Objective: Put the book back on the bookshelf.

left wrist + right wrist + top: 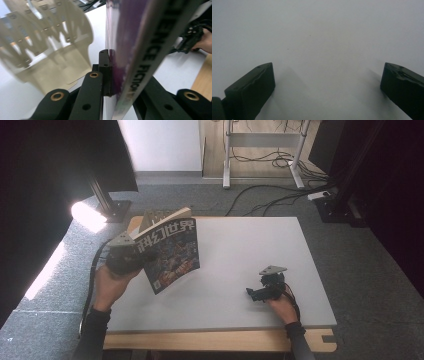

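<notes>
Left tongs [131, 256] clamped on the spine edge of a magazine [171, 255], black jaws pressed flat against both covers. Magazine lifted clear of the grey tabletop [250, 250], held upright and tilted over its left part, front cover facing the high view. Beige slotted rack [47, 47] standing on the tabletop just beyond the magazine. Right tongs [263, 291] well apart near the front right, spread wide, gripping nothing, resting low over bare tabletop.

Magazine [170, 255]: dark multicoloured cover, white title; purple back. Table [250, 250] pale grey. Tongs black.
</notes>
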Motion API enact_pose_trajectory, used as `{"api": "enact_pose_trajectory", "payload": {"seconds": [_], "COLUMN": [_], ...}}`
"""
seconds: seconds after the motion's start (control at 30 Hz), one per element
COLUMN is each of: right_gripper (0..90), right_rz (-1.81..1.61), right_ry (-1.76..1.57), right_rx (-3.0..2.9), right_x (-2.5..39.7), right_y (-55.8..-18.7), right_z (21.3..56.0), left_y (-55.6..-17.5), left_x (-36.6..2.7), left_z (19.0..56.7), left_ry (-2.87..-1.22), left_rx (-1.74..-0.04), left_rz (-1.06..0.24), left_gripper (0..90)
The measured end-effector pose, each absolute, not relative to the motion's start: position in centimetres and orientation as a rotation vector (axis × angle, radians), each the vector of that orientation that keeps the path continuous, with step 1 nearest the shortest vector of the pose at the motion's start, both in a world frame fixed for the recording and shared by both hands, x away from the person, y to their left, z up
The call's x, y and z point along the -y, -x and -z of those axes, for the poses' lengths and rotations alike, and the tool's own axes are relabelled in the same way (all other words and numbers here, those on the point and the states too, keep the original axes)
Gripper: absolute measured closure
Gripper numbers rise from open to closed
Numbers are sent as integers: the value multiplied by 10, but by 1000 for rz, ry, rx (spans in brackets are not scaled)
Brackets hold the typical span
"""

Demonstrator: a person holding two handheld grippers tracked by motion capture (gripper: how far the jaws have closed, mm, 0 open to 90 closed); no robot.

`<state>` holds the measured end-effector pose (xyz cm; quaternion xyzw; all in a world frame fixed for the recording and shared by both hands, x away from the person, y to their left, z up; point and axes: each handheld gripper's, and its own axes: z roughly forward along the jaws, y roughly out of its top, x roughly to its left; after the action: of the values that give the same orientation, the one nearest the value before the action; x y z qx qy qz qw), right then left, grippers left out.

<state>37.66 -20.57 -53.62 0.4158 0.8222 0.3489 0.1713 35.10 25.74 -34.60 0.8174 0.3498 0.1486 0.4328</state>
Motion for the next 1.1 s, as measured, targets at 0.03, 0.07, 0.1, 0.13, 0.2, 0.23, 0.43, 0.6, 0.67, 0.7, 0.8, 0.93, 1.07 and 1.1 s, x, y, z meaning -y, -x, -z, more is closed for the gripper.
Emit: {"api": "enact_pose_trajectory", "payload": {"seconds": [0.03,0.07,0.1,0.13,0.2,0.23,0.43,0.6,0.67,0.7,0.8,0.93,1.07,1.1], "right_gripper": [0,0,0,0,0,0,0,0,0,0,0,0,0,0], "right_rz": [-991,-990,-989,-989,-989,-989,-991,-992,-992,-992,-992,-992,-992,-992], "right_ry": [-1181,-1181,-1178,-1178,-1177,-1177,-1174,-1173,-1173,-1173,-1174,-1174,-1174,-1174], "right_rx": [-2334,-2334,-2335,-2333,-2334,-2333,-2333,-2334,-2334,-2334,-2334,-2335,-2335,-2335], "right_x": [206,206,206,206,206,206,206,206,206,206,206,206,206,206], "right_y": [-377,-377,-377,-377,-377,-377,-377,-377,-377,-377,-377,-377,-377,-377], "right_z": [536,536,536,536,536,536,537,537,537,537,537,537,537,537], "left_y": [-351,-350,-350,-349,-349,-349,-347,-348,-349,-349,-350,-353,-360,-360], "left_x": [-261,-264,-268,-275,-278,-282,-302,-318,-323,-323,-328,-337,-343,-343], "left_z": [346,345,345,344,344,344,342,341,342,342,342,344,348,348], "left_ry": [-2033,-2030,-2026,-2021,-2018,-2013,-1998,-1996,-1993,-1993,-1994,-1987,-1970,-1970], "left_rx": [-882,-891,-902,-925,-936,-949,-1014,-1078,-1097,-1097,-1128,-1174,-1218,-1218], "left_rz": [-376,-383,-390,-401,-409,-417,-465,-496,-506,-506,-516,-520,-518,-518], "left_gripper": [827,827,827,827,827,827,827,827,827,827,827,827,827,827]}}
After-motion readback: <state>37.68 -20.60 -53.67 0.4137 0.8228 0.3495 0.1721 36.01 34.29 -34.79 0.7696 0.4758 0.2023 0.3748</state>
